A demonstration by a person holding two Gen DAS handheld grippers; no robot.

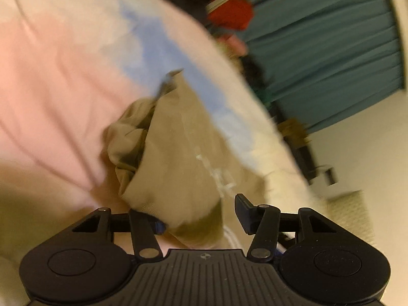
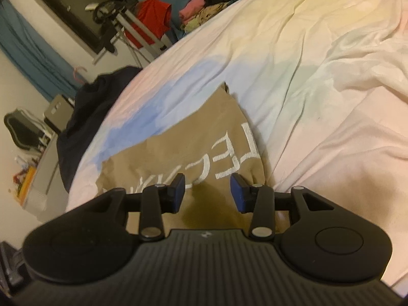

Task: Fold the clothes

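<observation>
The tan garment with white lettering lies on the bed sheet, centre of the frame. The left gripper is half closed around its raised corner; the right gripper hovers partly open, holding nothing. The fabric could be lost if pulled early

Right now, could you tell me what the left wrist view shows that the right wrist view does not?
Left wrist only: the tan shirt's bunched folds along one side, and the left tool with fabric between its fingers. Right wrist only: the shirt's white lettering readable, a dark garment at the bed edge, and the right tool. Both: shirt, pastel sheet, red cloth, teal curtain.
</observation>
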